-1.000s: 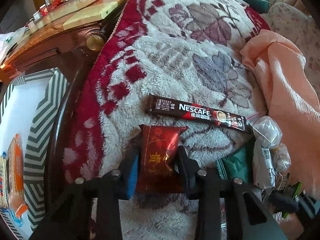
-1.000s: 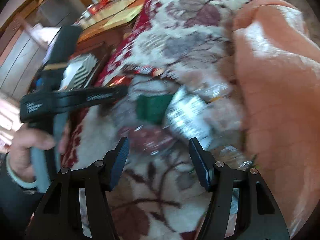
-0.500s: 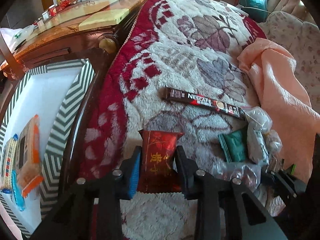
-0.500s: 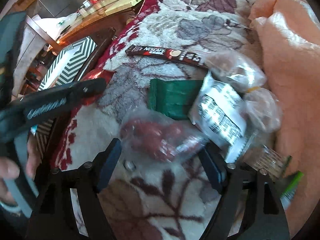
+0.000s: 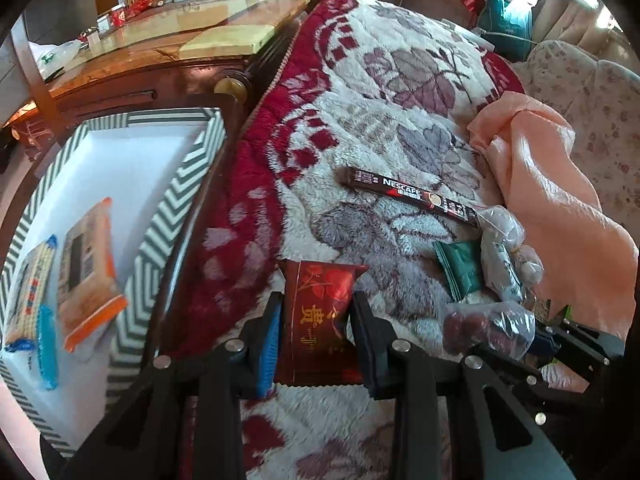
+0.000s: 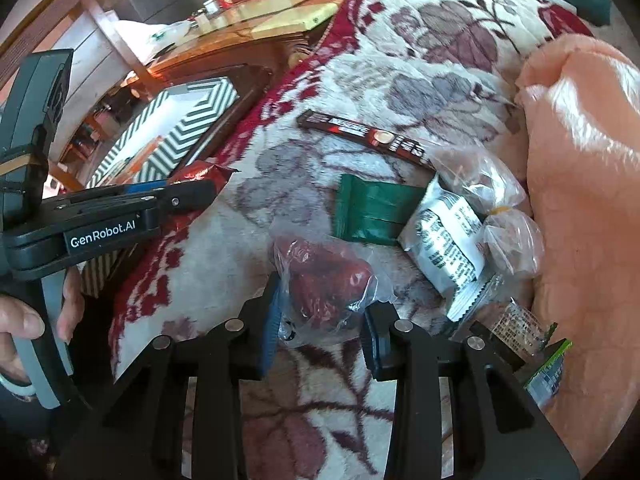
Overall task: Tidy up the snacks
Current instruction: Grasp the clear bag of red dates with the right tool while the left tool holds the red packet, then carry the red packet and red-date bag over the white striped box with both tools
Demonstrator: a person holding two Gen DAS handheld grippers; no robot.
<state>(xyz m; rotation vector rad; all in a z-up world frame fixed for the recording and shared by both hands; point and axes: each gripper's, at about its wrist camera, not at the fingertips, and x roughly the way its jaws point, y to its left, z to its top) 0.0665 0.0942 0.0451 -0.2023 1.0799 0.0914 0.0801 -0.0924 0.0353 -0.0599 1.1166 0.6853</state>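
My left gripper [image 5: 316,320] is shut on a red snack packet [image 5: 318,312] and holds it above the floral blanket, near a zigzag-rimmed white tray [image 5: 176,184] on the left. The tray holds an orange packet [image 5: 86,268] and a blue-and-white packet [image 5: 30,300]. My right gripper [image 6: 320,320] is shut on a clear bag of red dates [image 6: 328,284]. On the blanket lie a Nescafe stick [image 6: 368,136], a green packet [image 6: 372,208], a white packet [image 6: 444,240] and clear bags [image 6: 488,184].
A peach blanket [image 6: 580,200] is heaped on the right. A wooden glass-topped table [image 5: 160,48] stands beyond the tray. The left gripper shows in the right wrist view [image 6: 188,196], held by a hand. A small green packet [image 6: 548,368] lies at the right.
My left gripper has carried the red packet left and back, toward the tray. My right gripper has come down around the bag of dates and closed on it.
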